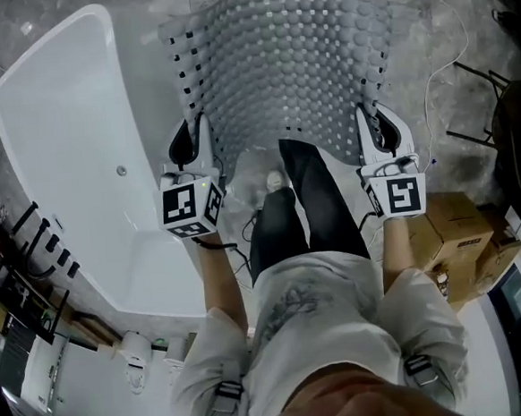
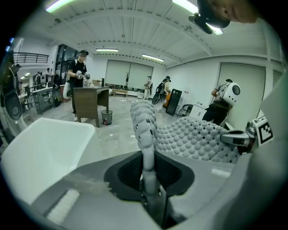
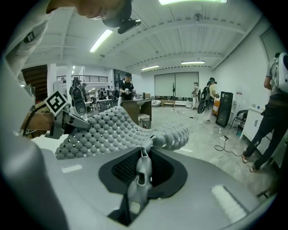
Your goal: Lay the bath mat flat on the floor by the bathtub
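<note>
A grey bubbled bath mat [image 1: 289,61] with small square holes hangs spread between both grippers, above the floor right of the white bathtub [image 1: 77,163]. My left gripper [image 1: 196,136] is shut on the mat's near-left edge. My right gripper [image 1: 371,127] is shut on its near-right edge. In the left gripper view the mat [image 2: 189,139] rises from between the jaws and stretches right to the other gripper [image 2: 249,134]. In the right gripper view the mat [image 3: 112,130] runs left from the jaws toward the left gripper [image 3: 63,114].
Cardboard boxes [image 1: 456,237] sit at my right. A dark metal chair frame [image 1: 491,113] stands at the far right. Cables [image 1: 437,54] trail on the grey floor. My legs and a shoe [image 1: 276,182] are below the mat. People stand in the distance [image 2: 78,72].
</note>
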A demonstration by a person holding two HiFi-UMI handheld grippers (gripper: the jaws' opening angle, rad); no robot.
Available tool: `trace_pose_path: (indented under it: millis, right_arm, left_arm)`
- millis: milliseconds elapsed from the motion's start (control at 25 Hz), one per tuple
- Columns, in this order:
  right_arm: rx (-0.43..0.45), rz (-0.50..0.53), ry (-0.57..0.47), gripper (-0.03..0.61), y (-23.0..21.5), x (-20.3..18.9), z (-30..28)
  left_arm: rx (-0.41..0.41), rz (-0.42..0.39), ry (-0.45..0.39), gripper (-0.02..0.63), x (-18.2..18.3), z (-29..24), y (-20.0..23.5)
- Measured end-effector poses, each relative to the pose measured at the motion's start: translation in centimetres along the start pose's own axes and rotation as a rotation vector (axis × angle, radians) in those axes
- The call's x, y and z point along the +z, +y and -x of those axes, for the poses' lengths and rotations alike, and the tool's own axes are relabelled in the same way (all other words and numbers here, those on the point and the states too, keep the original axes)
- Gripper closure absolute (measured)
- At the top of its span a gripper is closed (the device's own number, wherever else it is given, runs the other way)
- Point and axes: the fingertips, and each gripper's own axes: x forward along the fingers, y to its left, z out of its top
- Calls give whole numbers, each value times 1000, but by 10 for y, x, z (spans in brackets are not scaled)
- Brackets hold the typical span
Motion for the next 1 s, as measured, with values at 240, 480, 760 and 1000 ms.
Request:
trace_pose_path:
  millis: [240, 480, 760, 1000]
  right_arm:
    - [12, 0, -3, 531, -7, 15, 16]
    - [28, -3, 36, 531, -11, -33, -34]
    - [31, 19, 24, 531, -13, -54, -51]
    - [14, 42, 6, 531, 9, -72, -69]
  left_arm:
    - [29, -5, -4, 540, 19, 20, -9]
    - [34, 18, 27, 540, -21, -26, 16]
    - [23, 28, 25, 540, -43, -49, 23]
    - [14, 23, -3, 540, -64, -52, 54]
